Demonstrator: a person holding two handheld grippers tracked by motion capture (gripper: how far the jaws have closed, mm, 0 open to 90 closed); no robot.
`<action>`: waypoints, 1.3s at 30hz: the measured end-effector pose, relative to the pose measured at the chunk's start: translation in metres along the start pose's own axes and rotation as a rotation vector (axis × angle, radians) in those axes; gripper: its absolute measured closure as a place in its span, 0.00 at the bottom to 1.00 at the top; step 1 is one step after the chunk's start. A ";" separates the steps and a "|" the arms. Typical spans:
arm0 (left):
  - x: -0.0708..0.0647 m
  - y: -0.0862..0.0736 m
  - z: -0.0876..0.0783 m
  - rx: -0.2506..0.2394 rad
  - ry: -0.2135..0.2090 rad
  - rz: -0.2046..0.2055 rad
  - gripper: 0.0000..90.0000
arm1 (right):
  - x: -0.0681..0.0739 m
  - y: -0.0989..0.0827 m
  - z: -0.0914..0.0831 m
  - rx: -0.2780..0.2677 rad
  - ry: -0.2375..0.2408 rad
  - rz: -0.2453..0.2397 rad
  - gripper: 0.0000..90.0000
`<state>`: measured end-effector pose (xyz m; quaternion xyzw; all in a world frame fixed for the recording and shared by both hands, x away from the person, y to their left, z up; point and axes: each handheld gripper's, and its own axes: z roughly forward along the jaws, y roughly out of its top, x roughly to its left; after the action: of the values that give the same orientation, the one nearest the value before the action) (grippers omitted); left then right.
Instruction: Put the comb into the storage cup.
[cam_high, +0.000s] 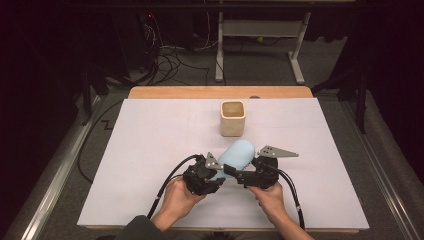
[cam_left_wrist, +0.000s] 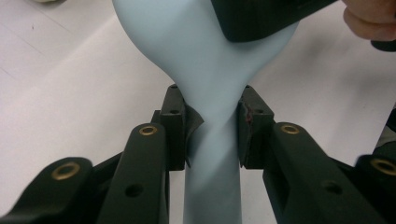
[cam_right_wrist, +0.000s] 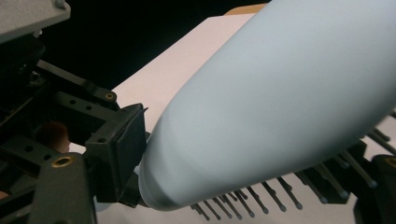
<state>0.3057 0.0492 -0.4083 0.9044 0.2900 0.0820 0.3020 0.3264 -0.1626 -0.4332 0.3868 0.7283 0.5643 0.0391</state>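
near edge, bottom centre: both hands and the left gripper (cam_high: 216, 172) and right gripper (cam_high: 246, 176) crowd around the pale blue hairbrush (cam_high: 236, 155); no way through between them.
centre, upper middle: a cream square cup (cam_high: 233, 118) stands just beyond the brush head, blocking a straight path forward.
left half: bare white table cover (cam_high: 145, 150), open passage.
right half: bare likewise, open to the edge.
far strip: wooden table edge (cam_high: 175, 92), open.

Brush (cam_high: 239, 154) smooth matt plastic; table (cam_high: 150, 145) matt white.
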 end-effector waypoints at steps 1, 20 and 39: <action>0.000 0.000 0.000 0.001 0.001 0.000 0.77 | 0.000 0.000 0.000 0.001 0.003 0.001 0.28; 0.001 0.001 -0.005 -0.014 0.009 0.011 0.77 | 0.007 0.025 -0.008 0.002 0.114 0.001 0.52; 0.007 -0.001 -0.013 -0.070 -0.020 -0.007 0.62 | 0.010 0.039 -0.016 0.025 0.145 -0.001 0.61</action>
<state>0.3068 0.0602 -0.3986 0.8930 0.2870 0.0820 0.3368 0.3324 -0.1666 -0.3906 0.3449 0.7363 0.5818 -0.0182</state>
